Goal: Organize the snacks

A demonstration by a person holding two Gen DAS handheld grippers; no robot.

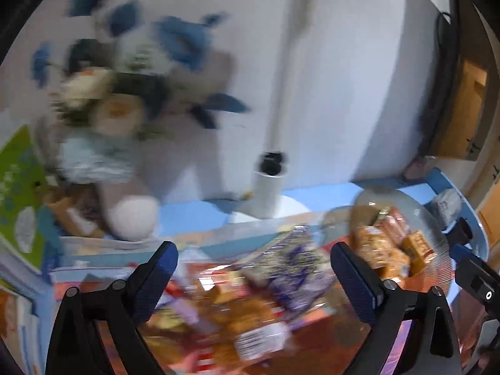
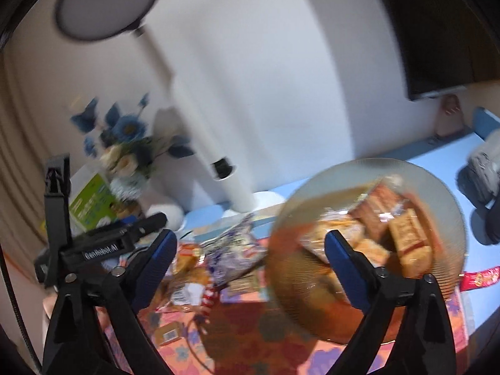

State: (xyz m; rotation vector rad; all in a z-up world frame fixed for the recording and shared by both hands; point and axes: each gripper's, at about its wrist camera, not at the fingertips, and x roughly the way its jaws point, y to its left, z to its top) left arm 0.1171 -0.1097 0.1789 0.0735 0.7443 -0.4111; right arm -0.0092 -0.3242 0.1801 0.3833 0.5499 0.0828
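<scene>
Blue bench under a white wall: several snacks already lie in the glass plate, more packets wait beside it; both grippers' jaws gape, holding nothing

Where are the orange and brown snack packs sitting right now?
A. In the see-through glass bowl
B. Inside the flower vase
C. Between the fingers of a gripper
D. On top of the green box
A: the right wrist view shows the orange and brown snack packs lying inside the ribbed glass bowl on the table, with more snacks loose on the patterned cloth beside it.
</scene>
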